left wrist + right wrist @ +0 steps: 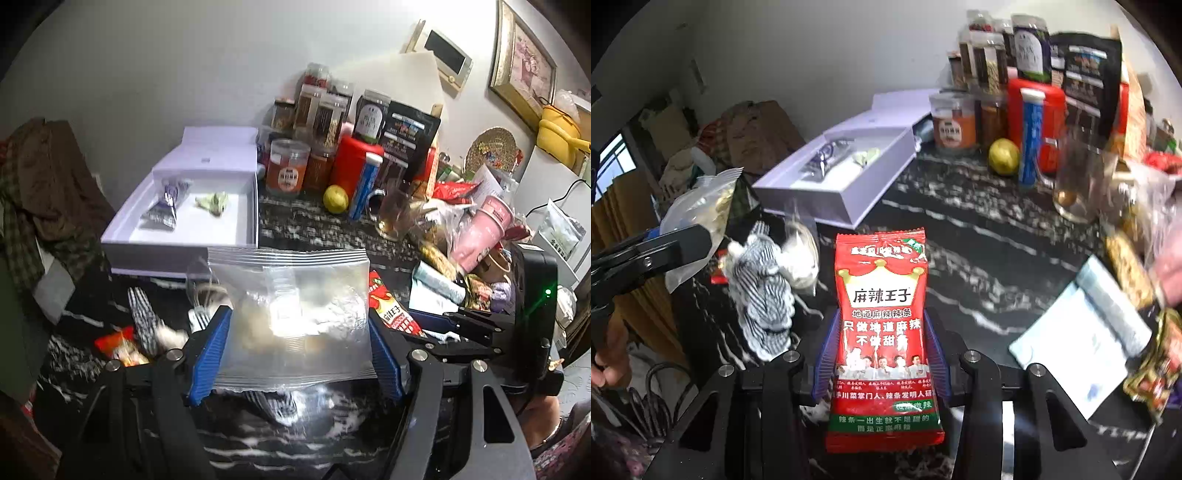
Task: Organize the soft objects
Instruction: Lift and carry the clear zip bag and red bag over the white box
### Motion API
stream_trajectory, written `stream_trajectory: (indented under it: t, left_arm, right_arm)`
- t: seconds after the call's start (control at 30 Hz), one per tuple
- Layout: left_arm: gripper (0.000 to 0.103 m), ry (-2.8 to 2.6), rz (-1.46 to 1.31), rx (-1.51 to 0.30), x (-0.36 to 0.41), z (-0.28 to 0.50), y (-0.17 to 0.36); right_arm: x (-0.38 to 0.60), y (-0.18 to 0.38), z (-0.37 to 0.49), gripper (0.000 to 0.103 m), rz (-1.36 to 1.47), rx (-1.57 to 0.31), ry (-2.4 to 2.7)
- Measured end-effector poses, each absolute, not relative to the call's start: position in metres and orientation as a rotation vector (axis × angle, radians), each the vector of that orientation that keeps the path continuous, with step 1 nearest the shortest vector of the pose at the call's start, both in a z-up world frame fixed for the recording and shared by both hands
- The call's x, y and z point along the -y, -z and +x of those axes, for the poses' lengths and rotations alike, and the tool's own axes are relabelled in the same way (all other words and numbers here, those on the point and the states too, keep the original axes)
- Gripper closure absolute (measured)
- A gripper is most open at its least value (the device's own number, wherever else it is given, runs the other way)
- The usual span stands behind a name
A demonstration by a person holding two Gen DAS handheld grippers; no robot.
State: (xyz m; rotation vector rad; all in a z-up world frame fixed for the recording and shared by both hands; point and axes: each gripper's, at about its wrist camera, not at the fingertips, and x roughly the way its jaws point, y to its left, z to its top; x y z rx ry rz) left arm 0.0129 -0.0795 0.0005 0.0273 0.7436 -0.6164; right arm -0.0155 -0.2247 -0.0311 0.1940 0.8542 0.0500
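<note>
My left gripper (295, 347) is shut on a clear snack bag (291, 314) with pale pieces inside and holds it above the dark marbled table (314, 225). It also shows in the right wrist view (698, 206) at the left. My right gripper (882, 354) is shut on a red spicy snack packet (882, 332), held upright; the packet also shows in the left wrist view (391, 306). An open white box (192, 214) holds a purple packet (166, 203) and a green wrapped sweet (214, 201). A zebra-striped soft toy (764, 295) lies on the table.
Jars, a red canister (354, 162), a lemon (335, 199), a blue tube (364, 184) and a glass mug (391, 214) crowd the back. More packets and a pink cup (480, 229) pile at the right. A white pouch (1082, 332) lies right of the red packet.
</note>
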Motion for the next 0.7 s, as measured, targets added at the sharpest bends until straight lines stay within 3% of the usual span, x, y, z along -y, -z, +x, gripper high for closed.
stream_trajectory:
  t: [0.7]
  left_arm:
    - [0.033,0.525,-0.007,-0.577,0.055,0.087,-0.052]
  right_arm:
    - [0.213,-0.044,0.056,0.059,0.148,-0.650,-0.126]
